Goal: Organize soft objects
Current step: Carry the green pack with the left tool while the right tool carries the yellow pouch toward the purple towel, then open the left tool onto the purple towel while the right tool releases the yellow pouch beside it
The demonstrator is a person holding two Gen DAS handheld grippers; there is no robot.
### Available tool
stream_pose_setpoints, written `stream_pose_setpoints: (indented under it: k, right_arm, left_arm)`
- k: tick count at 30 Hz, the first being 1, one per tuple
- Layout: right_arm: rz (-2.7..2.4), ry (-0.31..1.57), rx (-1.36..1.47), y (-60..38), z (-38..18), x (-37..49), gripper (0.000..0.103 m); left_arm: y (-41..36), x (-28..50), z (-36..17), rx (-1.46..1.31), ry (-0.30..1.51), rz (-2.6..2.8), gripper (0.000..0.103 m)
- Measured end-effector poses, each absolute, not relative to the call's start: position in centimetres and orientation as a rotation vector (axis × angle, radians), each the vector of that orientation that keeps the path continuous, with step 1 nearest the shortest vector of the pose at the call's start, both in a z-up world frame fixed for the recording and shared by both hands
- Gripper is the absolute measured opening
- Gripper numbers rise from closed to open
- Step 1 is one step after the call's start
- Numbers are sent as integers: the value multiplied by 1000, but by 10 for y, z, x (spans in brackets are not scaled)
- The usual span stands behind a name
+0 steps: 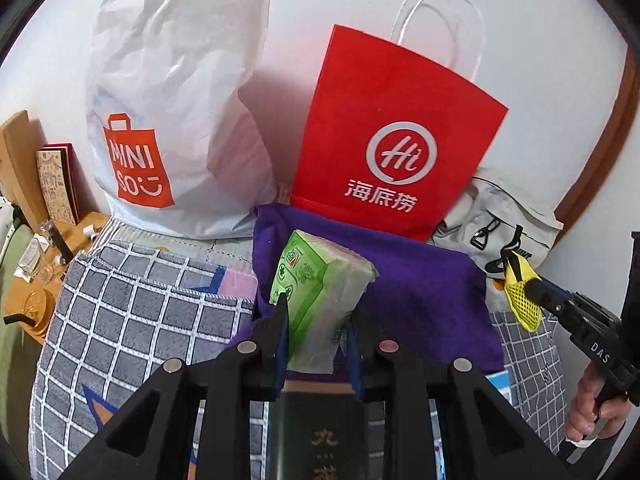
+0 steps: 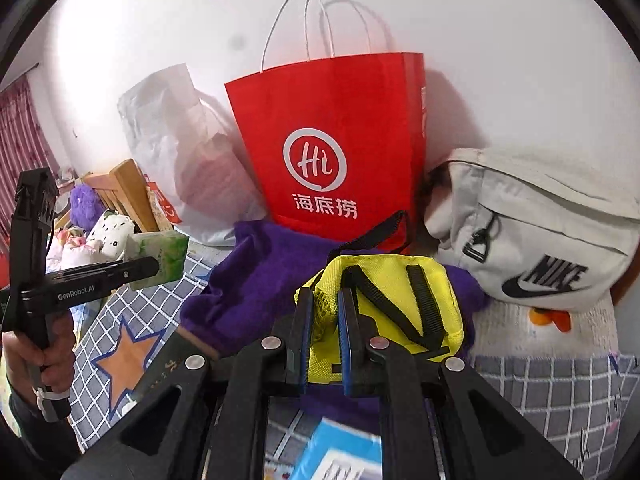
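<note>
The left gripper point(image 1: 316, 320) is clamping a green tissue pack point(image 1: 320, 292), its jaws pressing in on both sides of the soft wrapper, and is carrying it in the air above a purple towel point(image 1: 420, 280) spread on the bed point(image 1: 140, 312). The right gripper point(image 2: 324, 328) is pinching the mesh edge of a yellow pouch point(image 2: 392, 292), its jaws drawn close together on the fabric, so the pouch with its black straps is hanging over the same towel. A hand point(image 2: 40, 356) is gripping the left tool's handle at the edge of the right view, and another hand point(image 1: 592, 408) is holding the right tool at the edge of the left view. Behind the towel a red paper bag point(image 1: 396, 136) is standing upright against the white wall, with a white plastic bag point(image 1: 168, 120) just to its left and a grey Nike bag point(image 2: 536, 232) leaning to its right. A dark book point(image 1: 320, 436) is lying on the checked blanket just below the left gripper.
</note>
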State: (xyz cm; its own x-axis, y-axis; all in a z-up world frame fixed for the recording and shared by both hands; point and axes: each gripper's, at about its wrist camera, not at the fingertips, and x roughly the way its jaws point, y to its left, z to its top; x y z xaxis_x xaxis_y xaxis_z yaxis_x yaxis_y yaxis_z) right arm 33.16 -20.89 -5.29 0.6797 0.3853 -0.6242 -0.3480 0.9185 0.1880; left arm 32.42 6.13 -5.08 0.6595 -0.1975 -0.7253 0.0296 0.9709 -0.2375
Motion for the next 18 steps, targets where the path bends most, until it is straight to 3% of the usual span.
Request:
stream_pose_setpoints:
  k: [18]
  right_arm:
    - [409, 917, 55, -201, -134, 409, 12]
  left_arm:
    - [48, 405, -110, -225, 957, -177, 23]
